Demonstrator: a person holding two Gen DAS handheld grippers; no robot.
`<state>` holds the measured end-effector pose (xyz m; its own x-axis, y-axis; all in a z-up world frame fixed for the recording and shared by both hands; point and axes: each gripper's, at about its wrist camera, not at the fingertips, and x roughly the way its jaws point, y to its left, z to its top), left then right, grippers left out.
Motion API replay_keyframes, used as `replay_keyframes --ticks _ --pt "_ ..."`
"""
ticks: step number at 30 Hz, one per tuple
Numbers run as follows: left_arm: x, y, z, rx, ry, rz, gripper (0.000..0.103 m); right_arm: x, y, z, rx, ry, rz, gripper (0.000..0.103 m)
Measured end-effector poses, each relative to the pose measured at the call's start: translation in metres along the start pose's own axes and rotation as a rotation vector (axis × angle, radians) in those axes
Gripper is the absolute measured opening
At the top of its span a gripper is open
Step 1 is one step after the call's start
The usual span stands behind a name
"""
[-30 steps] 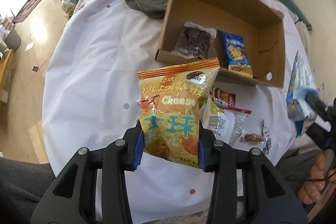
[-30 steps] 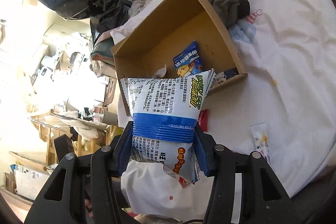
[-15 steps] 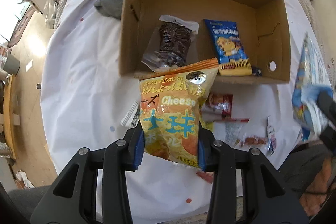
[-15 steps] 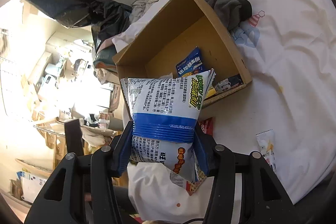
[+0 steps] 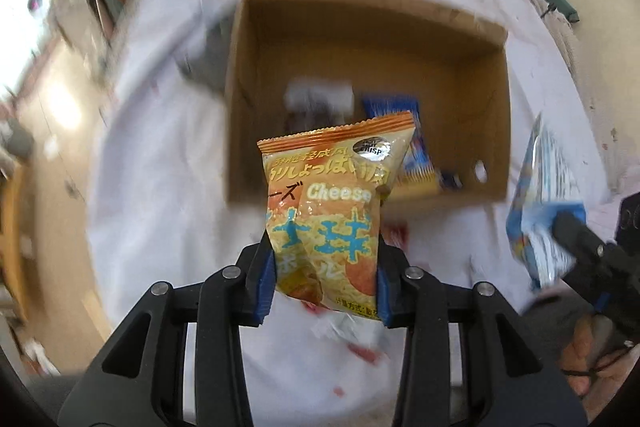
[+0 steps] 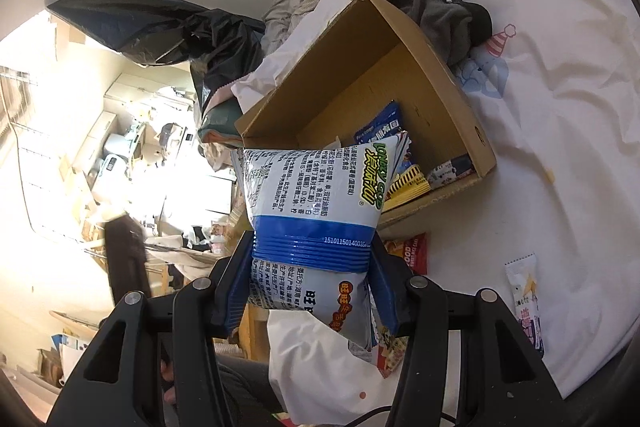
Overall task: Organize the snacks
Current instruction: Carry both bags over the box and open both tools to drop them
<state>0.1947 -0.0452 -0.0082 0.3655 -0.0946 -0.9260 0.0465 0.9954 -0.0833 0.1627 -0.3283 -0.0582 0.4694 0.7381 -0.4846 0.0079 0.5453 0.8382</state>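
My left gripper (image 5: 323, 277) is shut on an orange cheese snack bag (image 5: 332, 203), held upright above the near wall of the open cardboard box (image 5: 368, 39). Inside the box lie a blue snack packet (image 5: 416, 167) and a dark packet, both blurred in the left wrist view. My right gripper (image 6: 310, 283) is shut on a white-and-blue snack bag (image 6: 316, 195), held in front of the same cardboard box (image 6: 440, 67), with a blue packet (image 6: 380, 127) inside it. That right-hand bag (image 5: 540, 211) also shows at the right edge of the left wrist view.
Loose snacks lie on the white sheet (image 6: 560, 107): a red packet (image 6: 412, 253) by the box and a white sachet (image 6: 526, 295). A grey cloth (image 6: 444, 15) sits behind the box, black bags (image 6: 168, 27) beyond. A hand (image 5: 588, 355) shows at lower right.
My left gripper with the cheese bag has risen and moved toward the box, which now fills more of the view; that view is blurred. The right gripper has barely shifted.
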Motion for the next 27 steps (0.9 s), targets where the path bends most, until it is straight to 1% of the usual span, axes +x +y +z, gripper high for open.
replay_keyframes --ticks 1,3,5,8,11,15,17,20,23,27 --pt "0.000 0.002 0.006 0.004 -0.014 0.013 0.035 0.001 0.000 0.001 0.002 0.000 -0.002 0.055" --pt "0.010 0.006 0.017 0.008 -0.003 0.004 0.035 0.001 0.003 0.006 -0.009 -0.007 -0.025 0.055" --pt "0.026 0.007 0.024 0.028 0.033 0.013 0.035 0.001 0.010 0.016 -0.039 -0.016 -0.050 0.055" --pt "0.051 0.007 0.029 0.034 0.093 0.001 0.035 0.007 0.017 0.032 -0.080 -0.018 -0.079 0.055" --pt "0.069 0.004 0.031 0.047 0.106 0.020 0.035 0.022 0.022 0.046 -0.106 -0.006 -0.105 0.055" --pt "0.088 0.001 0.038 0.056 0.128 0.016 0.035 0.047 0.023 0.058 -0.140 0.030 -0.143 0.055" --pt "0.097 0.003 0.040 0.039 0.137 -0.004 0.035 0.062 0.023 0.063 -0.157 0.046 -0.172 0.055" --pt "0.098 0.005 0.040 0.028 0.112 -0.005 0.035 0.080 0.025 0.067 -0.207 0.067 -0.226 0.055" --pt "0.094 0.005 0.039 0.027 0.089 -0.006 0.035 0.086 0.021 0.066 -0.225 0.074 -0.257 0.057" --pt "0.089 0.010 0.041 -0.022 0.059 -0.030 0.036 0.092 0.015 0.065 -0.235 0.080 -0.305 0.057"
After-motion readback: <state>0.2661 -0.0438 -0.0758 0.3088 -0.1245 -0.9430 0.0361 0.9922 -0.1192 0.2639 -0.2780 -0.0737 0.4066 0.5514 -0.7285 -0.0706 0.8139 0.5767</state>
